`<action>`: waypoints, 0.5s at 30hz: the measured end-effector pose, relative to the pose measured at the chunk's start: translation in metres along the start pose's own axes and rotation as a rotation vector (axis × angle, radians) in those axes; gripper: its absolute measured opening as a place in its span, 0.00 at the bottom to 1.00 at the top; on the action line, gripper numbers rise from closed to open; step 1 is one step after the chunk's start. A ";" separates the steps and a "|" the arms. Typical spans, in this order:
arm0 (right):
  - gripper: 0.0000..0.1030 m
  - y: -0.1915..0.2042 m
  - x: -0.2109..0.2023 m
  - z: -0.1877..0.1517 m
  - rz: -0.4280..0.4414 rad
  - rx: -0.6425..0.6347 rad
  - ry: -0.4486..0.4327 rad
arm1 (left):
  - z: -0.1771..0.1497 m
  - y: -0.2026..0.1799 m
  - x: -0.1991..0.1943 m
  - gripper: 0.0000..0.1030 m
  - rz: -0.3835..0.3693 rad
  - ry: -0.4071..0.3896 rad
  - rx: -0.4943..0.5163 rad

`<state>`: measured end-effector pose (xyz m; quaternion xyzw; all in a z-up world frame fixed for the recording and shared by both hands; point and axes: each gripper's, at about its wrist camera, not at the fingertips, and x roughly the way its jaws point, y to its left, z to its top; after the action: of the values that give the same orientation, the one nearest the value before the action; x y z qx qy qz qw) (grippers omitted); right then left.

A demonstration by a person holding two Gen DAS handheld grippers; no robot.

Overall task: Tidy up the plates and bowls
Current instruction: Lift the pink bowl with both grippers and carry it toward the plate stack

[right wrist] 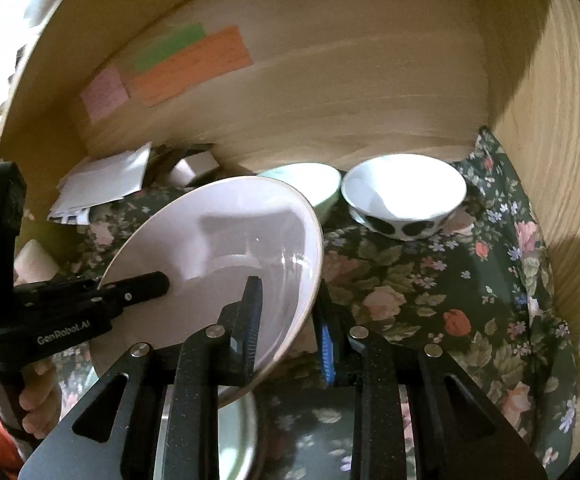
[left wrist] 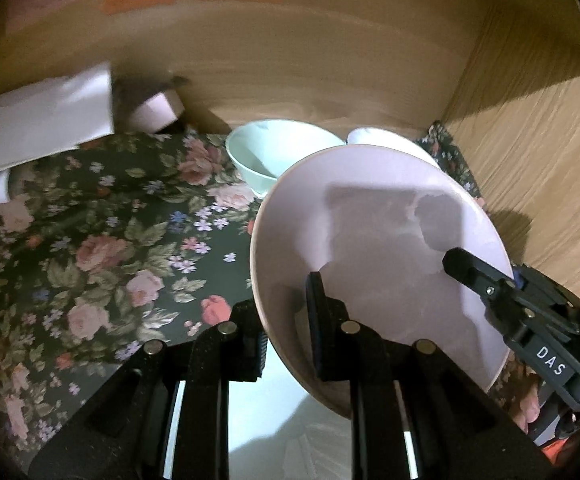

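Pink plate: lifted and tilted above floral cloth, rim clamped by left gripper and right gripper, opposite sides, for balance. Far: green bowl, spotted bowl. Beneath: possibly another plate.

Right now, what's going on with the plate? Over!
Left gripper and right gripper both shut on the pale pink round plate, tilted above the floral cloth. Mint green bowl and white black-spotted bowl sit behind. Nothing blocking.

A home nook — floral tablecloth, wooden walls, sticky notes, bowls
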<state>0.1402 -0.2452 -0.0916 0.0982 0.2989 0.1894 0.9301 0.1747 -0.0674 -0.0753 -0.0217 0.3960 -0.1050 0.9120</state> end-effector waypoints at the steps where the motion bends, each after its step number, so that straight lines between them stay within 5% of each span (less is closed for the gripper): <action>1: 0.22 0.004 -0.001 0.000 0.004 -0.004 -0.002 | -0.002 0.002 -0.006 0.16 0.002 -0.009 -0.003; 15: 0.22 0.069 -0.017 -0.007 0.079 -0.084 -0.031 | -0.035 0.048 -0.073 0.16 0.049 -0.110 -0.056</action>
<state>0.1030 -0.1890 -0.0678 0.0739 0.2720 0.2370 0.9297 0.1095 -0.0041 -0.0531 -0.0431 0.3486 -0.0702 0.9337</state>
